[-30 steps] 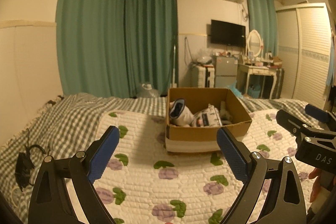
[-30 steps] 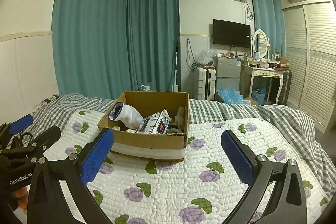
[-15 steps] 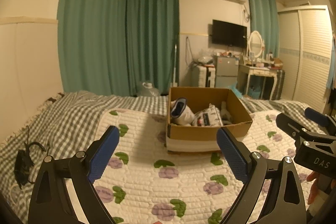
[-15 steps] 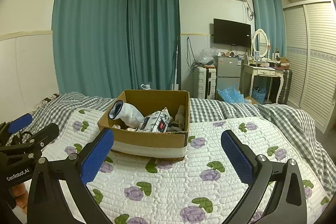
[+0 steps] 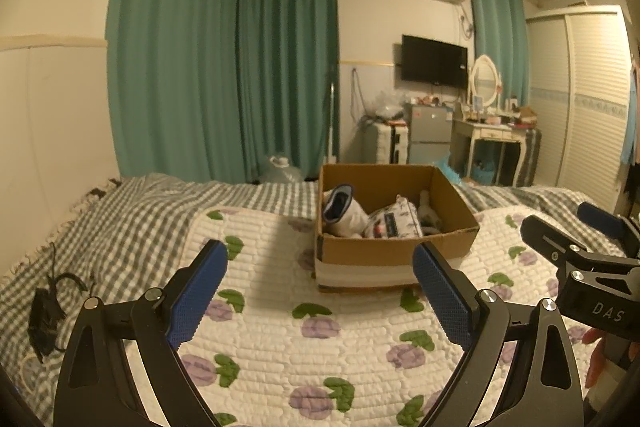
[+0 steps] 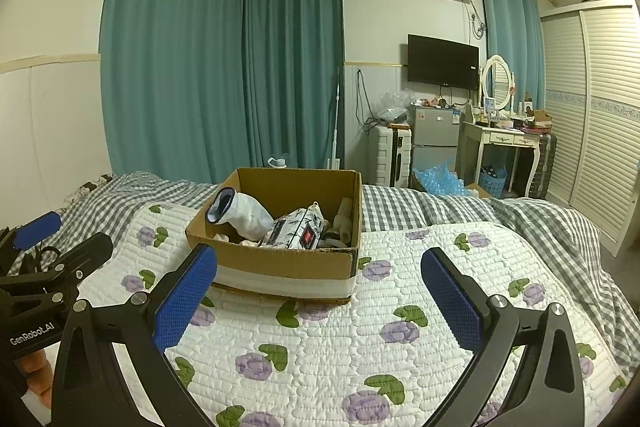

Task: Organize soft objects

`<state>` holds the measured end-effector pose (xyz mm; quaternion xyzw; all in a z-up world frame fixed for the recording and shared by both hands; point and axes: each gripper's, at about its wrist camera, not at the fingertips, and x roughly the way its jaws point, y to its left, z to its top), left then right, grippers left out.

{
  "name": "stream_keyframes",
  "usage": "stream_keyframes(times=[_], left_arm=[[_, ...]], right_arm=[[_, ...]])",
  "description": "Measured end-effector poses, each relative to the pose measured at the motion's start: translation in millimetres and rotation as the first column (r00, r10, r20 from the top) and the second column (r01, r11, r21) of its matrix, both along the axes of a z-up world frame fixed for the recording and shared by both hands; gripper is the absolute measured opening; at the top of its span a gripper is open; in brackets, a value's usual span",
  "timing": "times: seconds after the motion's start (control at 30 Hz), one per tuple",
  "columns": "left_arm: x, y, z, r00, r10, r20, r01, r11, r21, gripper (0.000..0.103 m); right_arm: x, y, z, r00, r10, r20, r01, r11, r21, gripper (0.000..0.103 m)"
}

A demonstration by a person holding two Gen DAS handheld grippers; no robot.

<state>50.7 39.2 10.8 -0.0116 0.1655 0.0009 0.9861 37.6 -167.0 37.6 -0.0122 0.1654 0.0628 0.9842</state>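
Note:
A cardboard box (image 5: 456, 211) (image 6: 280, 261) stands on the quilted floral bedspread (image 5: 280, 327) (image 6: 400, 307). Inside lie a white sock with a dark cuff (image 5: 344, 211) (image 6: 244, 213), a patterned soft pack (image 5: 394, 223) (image 6: 298, 233) and a pale rolled item (image 6: 344, 221). My left gripper (image 5: 320, 291) is open and empty, held above the bedspread in front of the box. My right gripper (image 6: 320, 291) is open and empty too, in front of the box; it also shows at the right edge of the left wrist view (image 5: 580, 235).
A grey checked blanket (image 5: 120, 219) covers the bed's far and left parts. A black cable bundle (image 5: 44, 315) lies at the left edge. Beyond the bed stand green curtains (image 5: 240, 67), a small fridge (image 6: 434, 139), a dressing table (image 6: 500, 143) and a wardrobe (image 6: 592, 107).
Both views have shifted slightly; the box sits a little lower in the left wrist view. Both grippers stay open and empty.

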Motion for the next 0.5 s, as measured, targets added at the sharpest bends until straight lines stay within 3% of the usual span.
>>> stream_keyframes(times=[0.5], left_arm=[[0.9,3.4,-1.0,1.000,0.001,-0.002,-0.001,1.000,0.002,0.095]], right_arm=[[-0.3,-1.3,-2.2,1.000,0.002,-0.002,-0.002,1.000,-0.004,0.103]])
